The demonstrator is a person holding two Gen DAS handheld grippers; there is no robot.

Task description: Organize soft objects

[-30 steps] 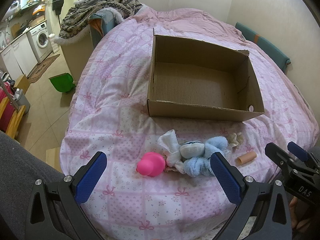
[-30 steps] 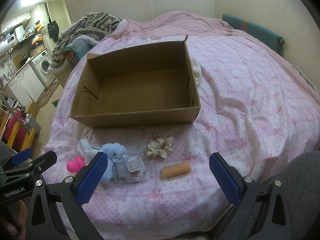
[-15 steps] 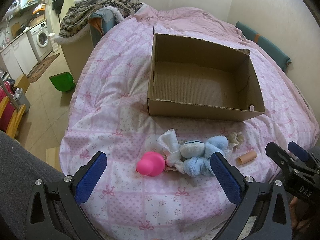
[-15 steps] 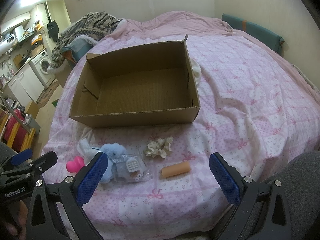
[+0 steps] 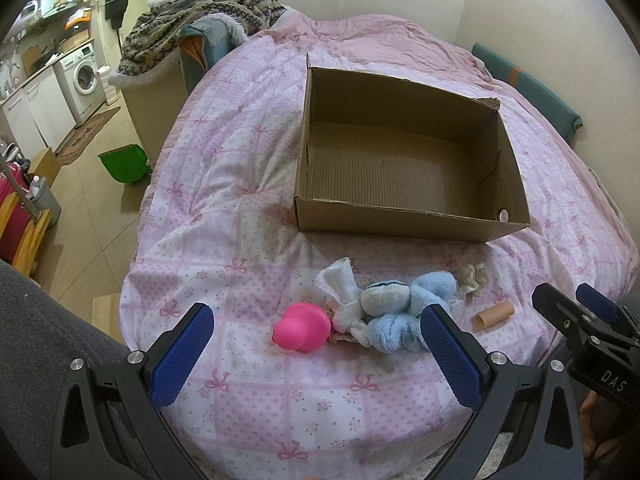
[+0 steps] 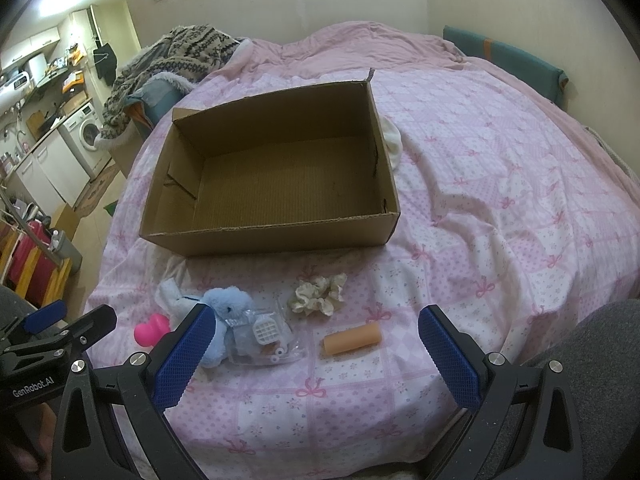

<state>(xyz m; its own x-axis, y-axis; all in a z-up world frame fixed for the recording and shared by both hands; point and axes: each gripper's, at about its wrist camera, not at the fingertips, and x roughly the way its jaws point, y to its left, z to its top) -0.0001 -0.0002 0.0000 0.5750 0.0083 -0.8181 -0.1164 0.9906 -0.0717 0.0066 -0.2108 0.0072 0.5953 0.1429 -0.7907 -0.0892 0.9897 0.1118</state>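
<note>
An open, empty cardboard box (image 5: 404,224) (image 6: 276,236) sits on the pink quilted bed. In front of it lie a pink rubber toy (image 5: 302,326) (image 6: 150,330), a white cloth (image 5: 338,284), a blue plush toy (image 5: 404,312) (image 6: 226,316), a clear plastic packet (image 6: 268,336), a cream scrunchie (image 5: 472,278) (image 6: 318,294) and an orange foam roller (image 5: 494,315) (image 6: 352,339). My left gripper (image 5: 316,352) is open, just short of the pink toy and plush. My right gripper (image 6: 312,354) is open, just short of the packet and roller. Both are empty.
A patterned blanket (image 5: 200,20) is heaped on furniture at the bed's far left. A green bin (image 5: 124,164) stands on the floor left of the bed. A teal cushion (image 6: 508,60) lies by the right wall. A white cloth (image 6: 392,140) peeks from behind the box.
</note>
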